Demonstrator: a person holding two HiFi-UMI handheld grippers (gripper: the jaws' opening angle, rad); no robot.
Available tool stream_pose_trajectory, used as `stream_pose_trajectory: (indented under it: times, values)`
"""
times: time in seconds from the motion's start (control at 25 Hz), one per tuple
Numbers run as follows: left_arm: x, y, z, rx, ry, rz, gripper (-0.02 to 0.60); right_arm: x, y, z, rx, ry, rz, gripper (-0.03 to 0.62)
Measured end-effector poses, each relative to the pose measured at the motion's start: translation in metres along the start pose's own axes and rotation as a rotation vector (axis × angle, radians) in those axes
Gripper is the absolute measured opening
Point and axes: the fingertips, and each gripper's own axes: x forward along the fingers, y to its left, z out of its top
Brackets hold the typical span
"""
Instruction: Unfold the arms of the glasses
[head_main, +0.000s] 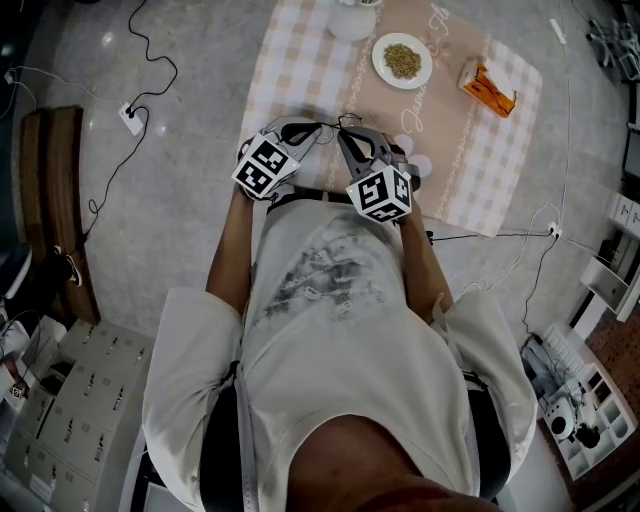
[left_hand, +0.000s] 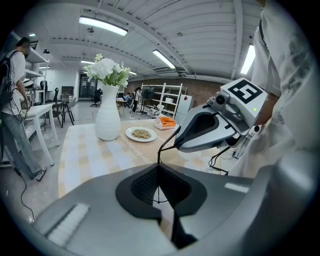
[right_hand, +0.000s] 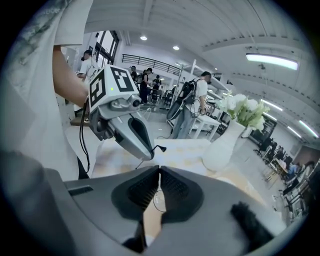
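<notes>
The left tongs (left_hand: 159, 167) are closed on the glasses (head_main: 335, 123). Their pads meet on the thin dark wire of the frame. The right tongs (right_hand: 159, 170) are closed on the same frame, with a loop of wire rim showing in the gap just behind their pads. The tips of the two tongs stand close together, facing each other. One slim arm of the glasses runs across the short space between them. The dark end of an arm sticks out past the tips of the left tongs. The glasses hang between the tongs over the near edge of the counter (head_main: 470, 200), just in front of the person's shirt (head_main: 330, 290).

Below and beyond the tongs, a checked cloth (head_main: 300, 60) covers the counter. Farther out, on the side of the right tongs, a white plate (head_main: 402, 60) holds a small heap of seeds. Further still to that side lies an orange packet (head_main: 487, 88). Straight beyond the tongs, at the far end of the cloth, stands a white vase (left_hand: 108, 120) of white flowers.
</notes>
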Motion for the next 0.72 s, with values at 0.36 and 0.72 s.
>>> stream_pose_trajectory:
  times: [0.36, 0.72]
  values:
    - [0.001, 0.001, -0.002, -0.004, -0.012, -0.001, 0.006, -0.009, -0.015, -0.003, 0.041, -0.002, -0.056, 0.021]
    - [0.000, 0.001, -0.003, -0.012, -0.019, -0.008, 0.006, -0.018, -0.032, -0.007, 0.092, 0.002, -0.116, 0.021]
